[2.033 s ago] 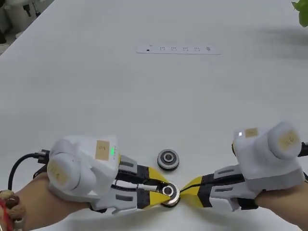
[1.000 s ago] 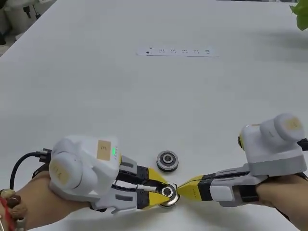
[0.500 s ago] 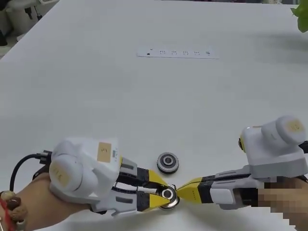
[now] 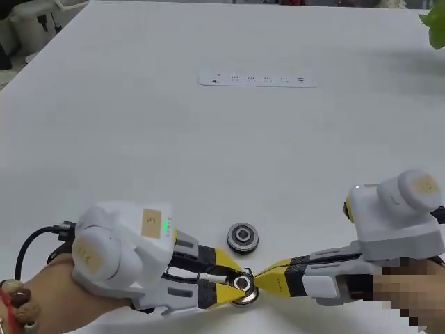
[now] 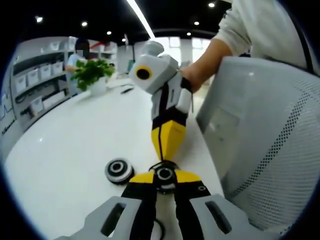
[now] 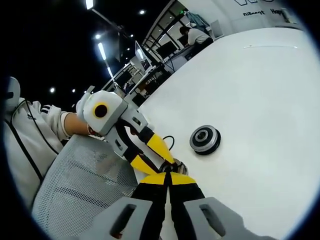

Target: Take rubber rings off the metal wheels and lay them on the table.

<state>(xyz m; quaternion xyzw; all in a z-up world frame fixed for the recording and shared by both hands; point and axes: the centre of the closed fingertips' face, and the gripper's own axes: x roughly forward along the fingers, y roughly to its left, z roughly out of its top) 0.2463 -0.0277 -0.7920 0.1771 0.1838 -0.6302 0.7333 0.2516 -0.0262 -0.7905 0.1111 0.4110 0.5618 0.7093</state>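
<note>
A small metal wheel (image 4: pixel 241 283) (image 5: pixel 164 175) is clamped between the yellow jaws of my left gripper (image 4: pixel 236 282) (image 5: pixel 164 176), just above the table's near edge. My right gripper (image 4: pixel 256 280) (image 6: pixel 170 176) comes in from the right. Its jaws are shut, with the tips pinching the thin black rubber ring (image 5: pixel 162 164) at the wheel's rim. The wheel (image 6: pixel 179 167) peeks out just past those tips. A second wheel (image 4: pixel 243 236) (image 5: pixel 119 170) (image 6: pixel 205 139), with a black ring around it, lies flat on the white table (image 4: pixel 208 153) a little beyond both grippers.
A white power strip (image 4: pixel 258 78) lies far back at the middle of the table. A green plant (image 4: pixel 437 21) (image 5: pixel 90 72) stands at the far right corner. A grey mesh chair (image 5: pixel 265 150) (image 6: pixel 85 190) is close behind the table's near edge.
The right gripper has rolled, so its body sits higher and more upright, while its tips stay at the wheel. The left gripper keeps hold of the wheel. The head view has drifted slightly.
</note>
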